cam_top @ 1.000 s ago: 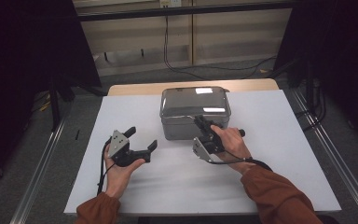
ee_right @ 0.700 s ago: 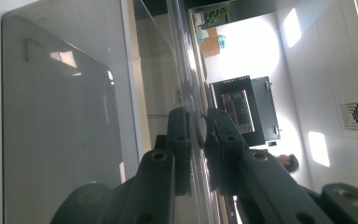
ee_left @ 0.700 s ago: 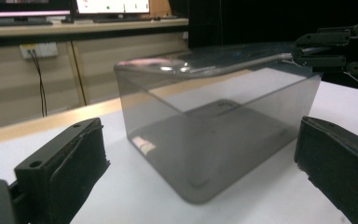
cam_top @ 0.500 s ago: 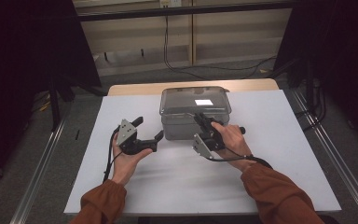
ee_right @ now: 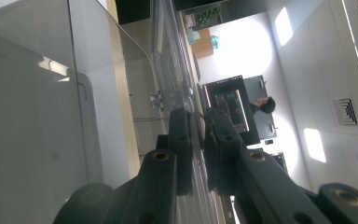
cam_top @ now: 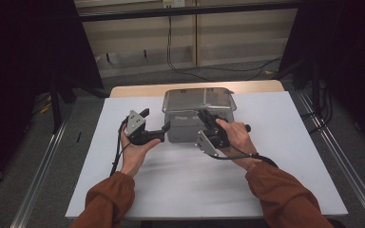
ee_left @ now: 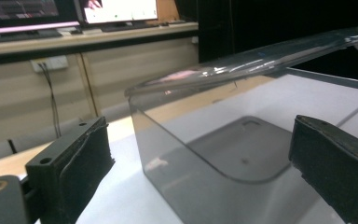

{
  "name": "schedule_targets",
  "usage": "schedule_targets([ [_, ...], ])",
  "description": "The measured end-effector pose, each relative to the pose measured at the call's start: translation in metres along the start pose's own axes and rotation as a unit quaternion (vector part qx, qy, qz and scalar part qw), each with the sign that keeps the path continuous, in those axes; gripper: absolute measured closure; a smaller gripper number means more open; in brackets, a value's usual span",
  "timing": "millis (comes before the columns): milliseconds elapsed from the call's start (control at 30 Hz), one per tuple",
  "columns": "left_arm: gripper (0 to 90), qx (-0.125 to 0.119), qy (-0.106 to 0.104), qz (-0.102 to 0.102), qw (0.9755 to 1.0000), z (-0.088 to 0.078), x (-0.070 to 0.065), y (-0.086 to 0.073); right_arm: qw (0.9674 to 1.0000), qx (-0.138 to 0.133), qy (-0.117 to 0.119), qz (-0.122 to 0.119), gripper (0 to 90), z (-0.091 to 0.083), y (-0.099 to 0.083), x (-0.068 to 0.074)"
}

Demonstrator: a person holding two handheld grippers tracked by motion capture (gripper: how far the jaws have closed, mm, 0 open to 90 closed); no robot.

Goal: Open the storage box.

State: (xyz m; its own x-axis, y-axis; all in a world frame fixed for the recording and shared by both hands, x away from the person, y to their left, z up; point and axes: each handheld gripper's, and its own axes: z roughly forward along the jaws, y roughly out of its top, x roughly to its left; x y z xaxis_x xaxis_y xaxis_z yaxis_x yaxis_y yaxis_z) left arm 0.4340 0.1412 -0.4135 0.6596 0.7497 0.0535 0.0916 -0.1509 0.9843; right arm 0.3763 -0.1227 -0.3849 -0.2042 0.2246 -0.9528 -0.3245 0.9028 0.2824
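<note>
Clear plastic box (cam_top: 197, 114) at the table's (cam_top: 285, 156) far middle has its lid (ee_left: 261, 58) edge pinched by the right gripper (cam_top: 208, 121), left gripper (cam_top: 158, 126) gaping beside it, so yanking one-handed could drag the whole box or lose the lid.

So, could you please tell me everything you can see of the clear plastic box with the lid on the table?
The clear plastic box is rectangular with rounded corners, see-through, smoky grey and apparently empty. It stands upright on the white table top, towards the far middle. Its glossy clear lid looks slightly lifted at the near edge, where the right gripper is shut on its rim. The left gripper is open beside its left wall, apparently not touching.
</note>
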Motion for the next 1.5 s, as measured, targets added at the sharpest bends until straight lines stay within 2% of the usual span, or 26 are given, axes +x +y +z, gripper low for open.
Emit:
schedule_targets([
  [67,6.2,-0.001,-0.006,0.007,1.0000,0.005,-0.002,0.001,1.0000,0.000,0.000,0.002,82.2,0.000,0.000,-0.001],
  [133,7.1,-0.006,0.002,0.020,0.9998,0.009,-0.002,0.003,1.0000,-0.002,-0.002,0.002,82.3,0.001,0.000,-0.002],
  [200,9.1,-0.005,0.001,0.021,0.9998,0.015,0.000,0.005,1.0000,0.001,-0.003,0.001,82.5,0.001,0.001,-0.004],
  [300,10.5,-0.007,0.008,0.034,0.9994,0.020,0.002,0.007,1.0000,0.001,-0.003,0.004,82.6,0.001,0.001,-0.006],
  [400,15.2,-0.011,0.008,0.040,0.9991,0.026,0.004,0.009,1.0000,-0.002,-0.004,0.005,82.6,0.002,0.001,-0.008],
  [467,23.9,-0.016,0.007,0.038,0.9991,0.030,0.004,0.012,1.0000,-0.002,-0.004,0.005,82.5,0.003,0.001,-0.008],
  [500,23.9,-0.021,0.003,0.035,0.9991,0.031,0.004,0.014,1.0000,-0.003,-0.004,0.005,82.5,0.003,0.001,-0.008],
  [533,27.0,-0.024,0.009,0.050,0.9984,0.035,0.004,0.017,1.0000,-0.003,-0.002,0.004,82.4,0.003,0.001,-0.008],
  [667,35.5,-0.032,0.009,0.046,0.9984,0.037,0.005,0.018,1.0000,-0.002,0.001,0.005,82.3,0.003,0.001,-0.008],
  [800,41.6,-0.037,0.002,0.066,0.9972,0.034,0.005,0.019,1.0000,-0.003,0.003,0.007,81.9,0.003,0.001,-0.007],
  [900,44.1,-0.041,-0.001,0.070,0.9967,0.033,0.006,0.021,1.0000,-0.003,0.002,0.009,82.0,0.003,0.001,-0.007],
  [967,49.1,-0.039,-0.005,0.080,0.9960,0.032,0.006,0.020,0.9997,-0.003,0.007,0.022,81.0,0.002,0.001,-0.009],
  [1033,51.7,-0.038,-0.010,0.091,0.9951,0.033,0.004,0.020,0.9996,-0.005,0.009,0.025,80.3,0.002,0.000,-0.009],
  [1100,52.5,-0.040,-0.009,0.093,0.9949,0.034,0.003,0.020,0.9995,-0.008,0.011,0.029,79.9,0.002,0.000,-0.008],
  [1133,52.7,-0.037,-0.008,0.098,0.9945,0.034,0.002,0.019,0.9990,-0.006,0.016,0.040,77.9,0.002,-0.001,-0.008],
  [1233,53.0,-0.038,-0.012,0.100,0.9942,0.034,0.003,0.019,0.9986,-0.007,0.016,0.050,74.3,0.002,-0.002,-0.008],
  [1300,53.1,-0.041,-0.012,0.096,0.9945,0.034,0.003,0.019,0.9976,-0.007,0.017,0.067,70.4,0.002,-0.005,-0.008],
  [1333,53.1,-0.041,-0.011,0.096,0.9945,0.034,0.003,0.019,0.9957,-0.012,0.019,0.090,66.4,0.002,-0.008,-0.009],
  [1367,53.2,-0.041,-0.011,0.096,0.9945,0.034,0.003,0.019,0.9957,-0.012,0.019,0.090,66.4,0.002,-0.008,-0.009],
  [1400,53.1,-0.041,-0.012,0.096,0.9945,0.034,0.002,0.019,0.9930,-0.011,0.021,0.116,61.7,0.001,-0.012,-0.009],
  [1500,53.0,-0.041,-0.011,0.094,0.9947,0.034,0.003,0.019,0.9856,-0.007,0.031,0.166,51.5,0.000,-0.020,-0.011],
])
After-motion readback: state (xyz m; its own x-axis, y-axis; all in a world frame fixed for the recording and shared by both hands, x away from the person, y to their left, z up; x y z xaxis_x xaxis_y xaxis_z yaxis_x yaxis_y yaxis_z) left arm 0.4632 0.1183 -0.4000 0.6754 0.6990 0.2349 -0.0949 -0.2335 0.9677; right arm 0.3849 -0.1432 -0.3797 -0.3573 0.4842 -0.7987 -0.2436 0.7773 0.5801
